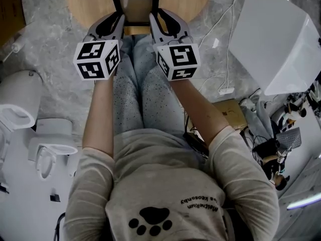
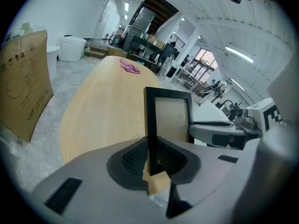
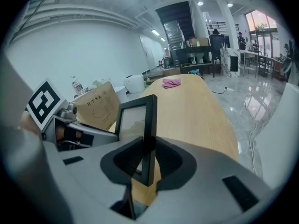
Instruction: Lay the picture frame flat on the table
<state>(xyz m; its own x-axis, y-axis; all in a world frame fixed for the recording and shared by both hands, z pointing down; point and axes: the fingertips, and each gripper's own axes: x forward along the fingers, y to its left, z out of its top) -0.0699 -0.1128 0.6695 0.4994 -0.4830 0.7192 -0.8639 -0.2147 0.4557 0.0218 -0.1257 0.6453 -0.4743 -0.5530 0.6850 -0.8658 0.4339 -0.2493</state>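
**Both grippers clamped on upright picture frame**

Oval wooden table (image 1: 90, 4) fills the top centre of the head view. A cardboard sheet (image 2: 23, 83) stands off the table at the left edge of the left gripper view. The black picture frame (image 1: 135, 6) is upright at the table's near edge, top centre, not flat; its bottom edge is hidden behind the jaws. Left gripper (image 1: 118, 22) has its jaws closed on the frame's left side bar, pads pressing it. Right gripper (image 1: 153, 22) has its jaws closed on the right side bar the same way. A small pink cloth (image 3: 171, 82) lies at the table's far end.
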